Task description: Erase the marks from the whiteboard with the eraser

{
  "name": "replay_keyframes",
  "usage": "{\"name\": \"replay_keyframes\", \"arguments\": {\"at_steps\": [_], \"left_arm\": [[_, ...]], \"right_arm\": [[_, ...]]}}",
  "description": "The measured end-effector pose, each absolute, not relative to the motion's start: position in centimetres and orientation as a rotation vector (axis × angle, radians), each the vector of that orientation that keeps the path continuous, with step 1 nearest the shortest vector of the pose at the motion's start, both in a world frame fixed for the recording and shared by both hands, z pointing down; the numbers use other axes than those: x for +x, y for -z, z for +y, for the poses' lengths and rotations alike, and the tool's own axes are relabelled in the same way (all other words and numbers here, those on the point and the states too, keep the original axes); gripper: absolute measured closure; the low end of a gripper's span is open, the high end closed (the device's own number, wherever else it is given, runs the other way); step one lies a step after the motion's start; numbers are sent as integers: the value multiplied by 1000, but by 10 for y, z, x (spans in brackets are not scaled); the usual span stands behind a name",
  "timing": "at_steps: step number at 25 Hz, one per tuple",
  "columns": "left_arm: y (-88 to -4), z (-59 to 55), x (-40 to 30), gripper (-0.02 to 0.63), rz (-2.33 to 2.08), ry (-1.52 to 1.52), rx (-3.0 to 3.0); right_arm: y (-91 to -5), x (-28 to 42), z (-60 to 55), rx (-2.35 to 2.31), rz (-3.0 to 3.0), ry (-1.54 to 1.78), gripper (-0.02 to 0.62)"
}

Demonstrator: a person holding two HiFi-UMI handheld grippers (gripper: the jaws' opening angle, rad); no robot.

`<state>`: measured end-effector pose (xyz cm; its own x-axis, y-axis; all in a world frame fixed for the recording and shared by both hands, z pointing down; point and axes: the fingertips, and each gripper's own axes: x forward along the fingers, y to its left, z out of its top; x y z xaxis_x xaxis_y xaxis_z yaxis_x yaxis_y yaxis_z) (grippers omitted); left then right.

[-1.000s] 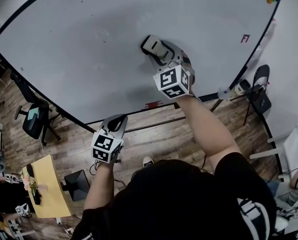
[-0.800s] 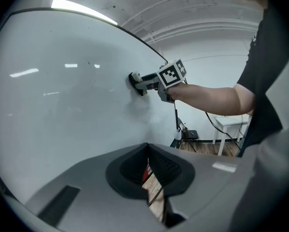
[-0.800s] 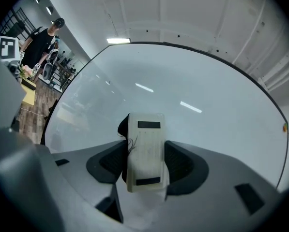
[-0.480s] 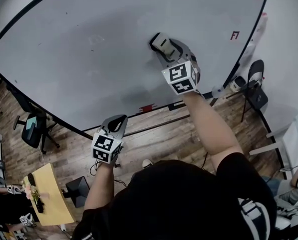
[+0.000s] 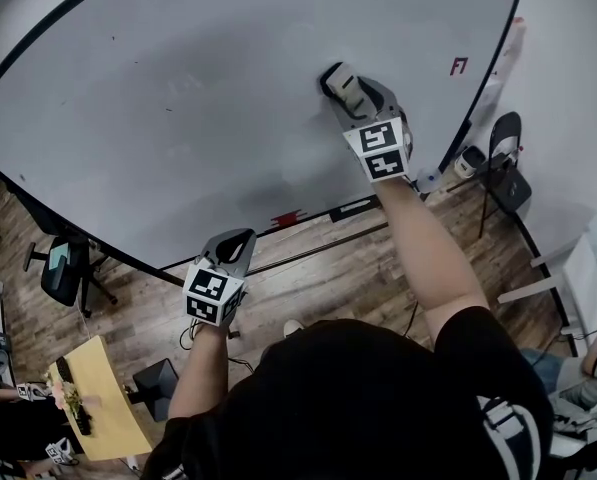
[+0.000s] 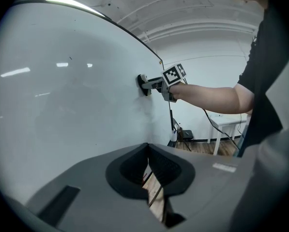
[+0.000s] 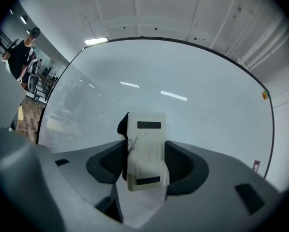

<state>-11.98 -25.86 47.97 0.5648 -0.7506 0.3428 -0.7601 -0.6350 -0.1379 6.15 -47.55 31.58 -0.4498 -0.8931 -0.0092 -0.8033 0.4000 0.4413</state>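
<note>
1. The right gripper has slid the eraser up and rightward across the whiteboard, from mid-frame toward the red mark at upper right. That mark looks next, and is not yet reached.
2. The right gripper view shows its jaws clamped on the eraser's sides.
3. The left gripper hangs at lower centre, off the board. Its own view shows the jaws together and empty, and shows side-on the eraser pressed flat to the board.

The right tool stood high on an outstretched arm, jaws clamped on the eraser; the left tool hung lower, jaws together, empty.
</note>
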Motion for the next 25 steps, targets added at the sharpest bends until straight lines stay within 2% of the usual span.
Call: {"name": "replay_keyframes", "arguments": {"at_steps": [25], "left_arm": [[-476,-251,-119,594,-1330,-598,2765]], "right_arm": [[-315,74,-476,1543,-2478,483,360]]}}
